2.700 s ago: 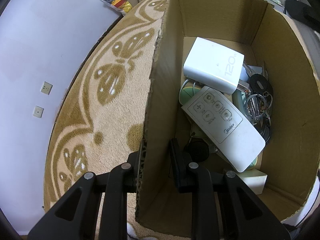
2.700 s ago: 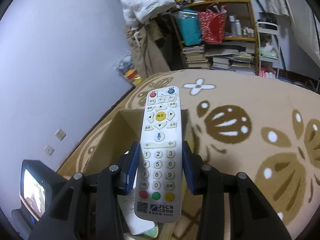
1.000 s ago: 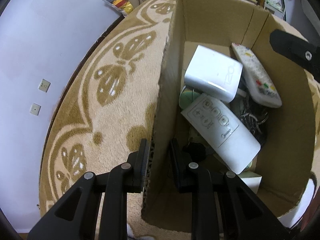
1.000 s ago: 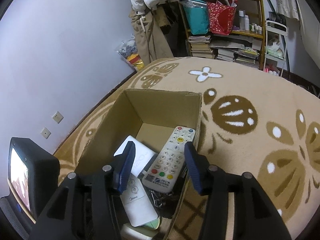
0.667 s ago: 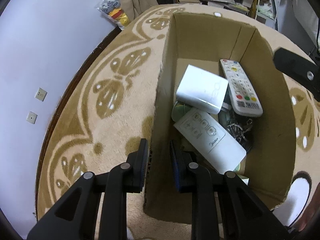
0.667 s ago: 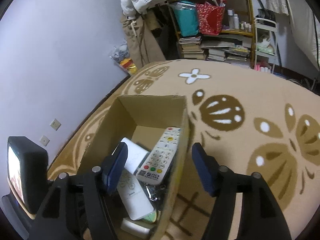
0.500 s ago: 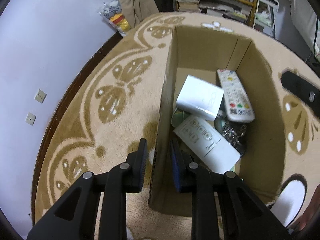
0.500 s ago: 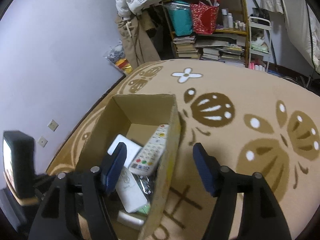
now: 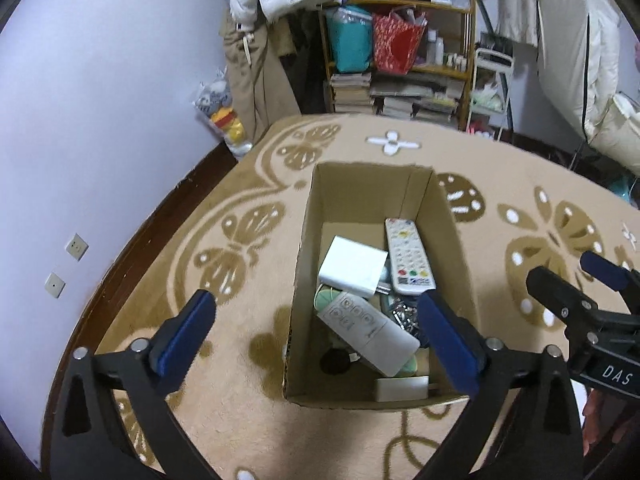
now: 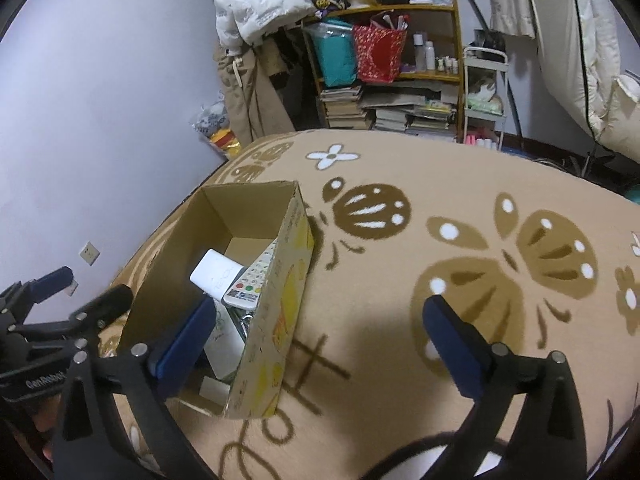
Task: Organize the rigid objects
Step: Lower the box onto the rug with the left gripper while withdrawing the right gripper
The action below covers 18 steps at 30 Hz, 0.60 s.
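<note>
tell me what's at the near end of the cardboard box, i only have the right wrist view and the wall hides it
observer: A small white box lies against the near wall of the cardboard box.
operator: anything dark down there
observer: Yes, a round black item sits in the near left corner, beside the long white remote.
operator: is the other one gripping anything
observer: No, the left claw is wide open and grips nothing.
</note>
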Motion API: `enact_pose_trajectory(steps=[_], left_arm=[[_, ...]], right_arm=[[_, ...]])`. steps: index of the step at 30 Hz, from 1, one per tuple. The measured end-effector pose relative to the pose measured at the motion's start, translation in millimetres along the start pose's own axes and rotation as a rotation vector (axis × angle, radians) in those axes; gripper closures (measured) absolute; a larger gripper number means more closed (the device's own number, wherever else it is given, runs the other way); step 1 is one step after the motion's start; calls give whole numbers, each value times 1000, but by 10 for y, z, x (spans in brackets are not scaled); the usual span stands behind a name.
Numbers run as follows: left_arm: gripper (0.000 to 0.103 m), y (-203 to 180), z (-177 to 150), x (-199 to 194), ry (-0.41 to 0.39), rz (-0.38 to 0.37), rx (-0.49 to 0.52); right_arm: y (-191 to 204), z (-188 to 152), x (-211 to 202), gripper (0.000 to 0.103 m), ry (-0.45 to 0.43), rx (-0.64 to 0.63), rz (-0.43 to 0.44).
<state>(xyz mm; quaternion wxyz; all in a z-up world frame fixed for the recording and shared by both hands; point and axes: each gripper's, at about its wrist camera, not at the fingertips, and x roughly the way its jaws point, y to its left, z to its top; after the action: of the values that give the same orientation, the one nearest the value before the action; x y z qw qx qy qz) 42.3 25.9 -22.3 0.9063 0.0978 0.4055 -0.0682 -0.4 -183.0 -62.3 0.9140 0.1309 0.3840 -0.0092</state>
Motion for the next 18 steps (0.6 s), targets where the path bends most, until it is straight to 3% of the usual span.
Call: enact_pose_trajectory(steps=[9, 18], left_arm=[[1, 62, -31, -540, -124, 17, -25], [1, -55, -216, -846, -167, 61, 52]], right_arm=[[-92, -80, -430, 0, -71, 9, -6], [-125, -149, -727, 0, -144, 10, -17]])
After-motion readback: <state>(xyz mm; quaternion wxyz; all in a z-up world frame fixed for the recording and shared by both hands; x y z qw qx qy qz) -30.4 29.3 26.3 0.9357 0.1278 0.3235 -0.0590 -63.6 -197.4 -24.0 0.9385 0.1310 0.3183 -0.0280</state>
